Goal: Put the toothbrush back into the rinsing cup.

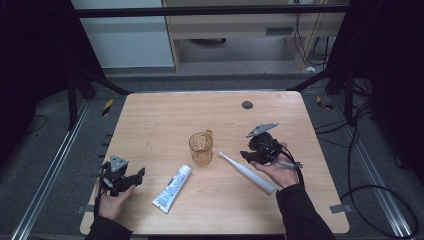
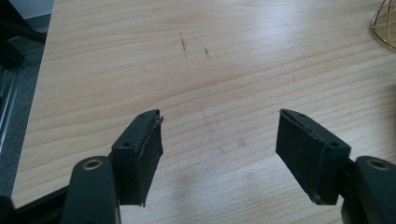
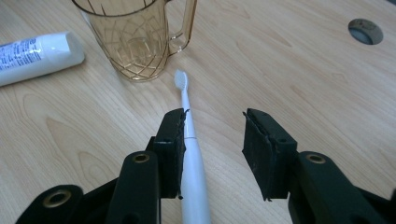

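A white electric toothbrush (image 1: 247, 172) lies on the wooden table (image 1: 165, 115), its head pointing at an amber clear cup (image 1: 201, 148) with a handle. In the right gripper view the toothbrush (image 3: 190, 154) runs along the inside of the left jaw, brush head near the cup (image 3: 133, 37). My right gripper (image 3: 212, 151) is open just above it; in the high view the right gripper (image 1: 252, 156) sits over the brush's middle. A white toothpaste tube (image 1: 172, 188) lies left of the cup. My left gripper (image 1: 136, 177) is open over bare wood near the table's left front, with nothing between the jaws of the left gripper (image 2: 219, 158).
A round dark grommet (image 1: 247, 105) sits in the tabletop at the back right. Cables trail on the floor to the right of the table. The cup's base (image 2: 385, 28) shows at the top right of the left gripper view.
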